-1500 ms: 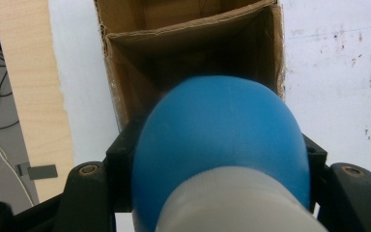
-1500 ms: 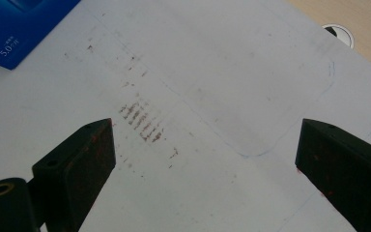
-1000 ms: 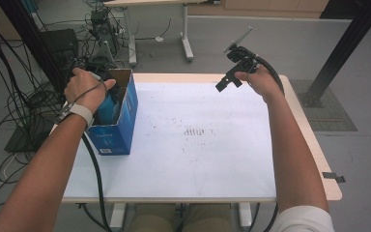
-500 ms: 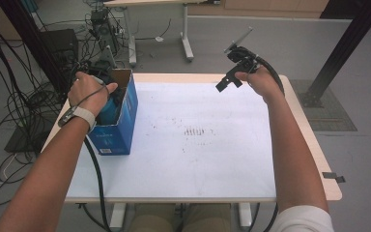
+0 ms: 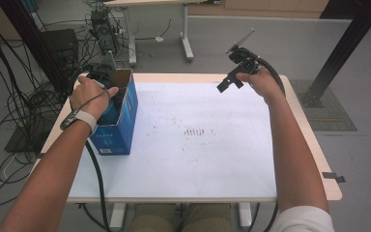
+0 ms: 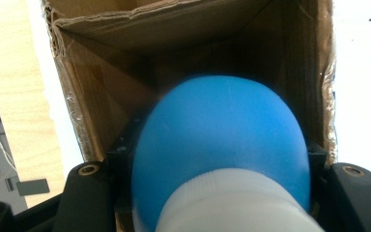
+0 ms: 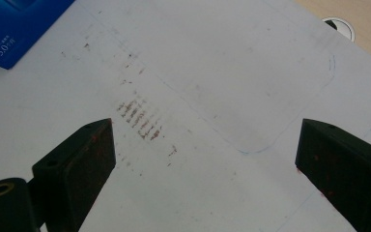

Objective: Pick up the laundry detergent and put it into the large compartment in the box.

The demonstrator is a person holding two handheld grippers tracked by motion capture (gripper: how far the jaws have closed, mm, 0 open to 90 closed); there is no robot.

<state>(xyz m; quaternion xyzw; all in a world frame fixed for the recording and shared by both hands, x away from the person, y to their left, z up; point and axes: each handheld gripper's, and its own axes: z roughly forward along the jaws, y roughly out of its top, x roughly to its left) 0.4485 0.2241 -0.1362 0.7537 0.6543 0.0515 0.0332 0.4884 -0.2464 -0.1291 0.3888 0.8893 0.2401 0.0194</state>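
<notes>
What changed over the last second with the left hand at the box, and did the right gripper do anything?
The left hand shifted slightly toward the far end of the blue box, keeping the left gripper down in its open top, shut on a blue bottle with a white cap. The box did not visibly move. The right gripper stayed raised over the table's far edge, jaws open and empty.

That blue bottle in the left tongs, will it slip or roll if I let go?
The blue bottle looks smooth and rounded, so it may slip. Its round body would probably roll on the table, though the cardboard box walls around it should stop that.
</notes>
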